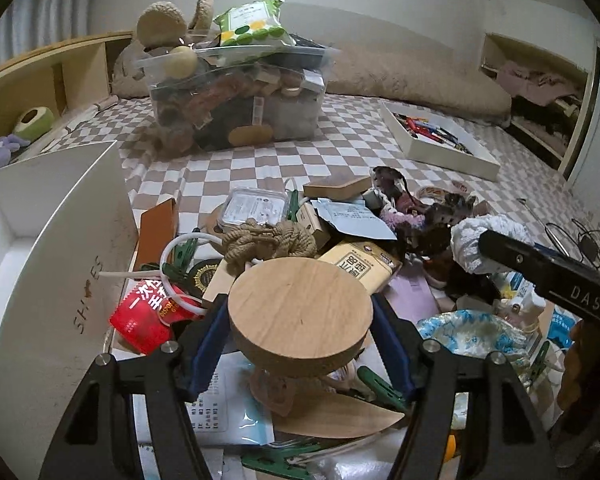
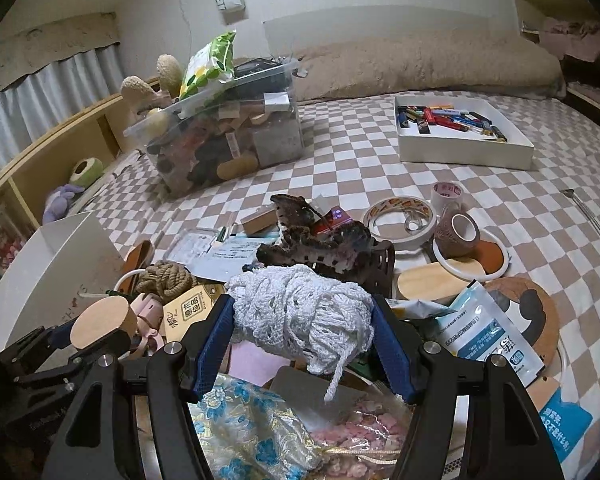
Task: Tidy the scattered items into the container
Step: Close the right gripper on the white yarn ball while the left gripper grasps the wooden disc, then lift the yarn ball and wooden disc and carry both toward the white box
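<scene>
My left gripper [image 1: 300, 320] is shut on a round wooden disc [image 1: 300, 304] and holds it above the pile of scattered items; the disc also shows in the right wrist view [image 2: 100, 326]. My right gripper [image 2: 304, 328] is shut on a white crocheted bundle [image 2: 300, 316], also seen in the left wrist view [image 1: 480, 240]. A clear plastic container [image 1: 236, 100], heaped full with a green snack bag on top, stands at the back of the checkered bed [image 1: 300, 160]; it also shows in the right wrist view [image 2: 220, 136].
A white cardboard box [image 1: 52, 248] stands open at the left. A white tray of small colourful items [image 2: 460, 128] lies at the back right. Tape rolls [image 2: 404, 216], a rope knot [image 1: 268, 240], a red packet [image 1: 148, 312] and papers crowd the pile.
</scene>
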{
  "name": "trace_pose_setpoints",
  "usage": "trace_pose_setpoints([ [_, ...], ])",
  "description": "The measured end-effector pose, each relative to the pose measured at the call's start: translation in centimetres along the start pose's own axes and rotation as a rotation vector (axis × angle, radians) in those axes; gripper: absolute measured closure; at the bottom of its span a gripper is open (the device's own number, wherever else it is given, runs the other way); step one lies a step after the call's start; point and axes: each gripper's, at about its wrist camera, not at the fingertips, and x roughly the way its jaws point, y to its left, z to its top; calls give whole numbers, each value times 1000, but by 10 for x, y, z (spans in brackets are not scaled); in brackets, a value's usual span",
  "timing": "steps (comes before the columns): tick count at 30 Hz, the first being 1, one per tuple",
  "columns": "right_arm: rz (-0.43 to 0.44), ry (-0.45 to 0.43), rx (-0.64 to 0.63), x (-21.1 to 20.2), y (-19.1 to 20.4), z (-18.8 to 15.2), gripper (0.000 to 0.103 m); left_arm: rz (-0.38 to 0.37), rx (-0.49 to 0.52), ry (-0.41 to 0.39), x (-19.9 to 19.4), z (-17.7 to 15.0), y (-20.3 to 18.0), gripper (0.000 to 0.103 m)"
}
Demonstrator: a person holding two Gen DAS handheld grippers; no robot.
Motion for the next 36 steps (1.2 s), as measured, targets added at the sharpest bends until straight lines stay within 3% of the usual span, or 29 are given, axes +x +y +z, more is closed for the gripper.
trace_pose_setpoints([
  [9, 16, -6, -2, -6, 2, -1, 35, -12, -19, -38, -14, 3, 7, 34],
  [36, 23, -203, -89, -90, 53, 40, 35, -28, -61, -196, -90, 31, 39, 34],
])
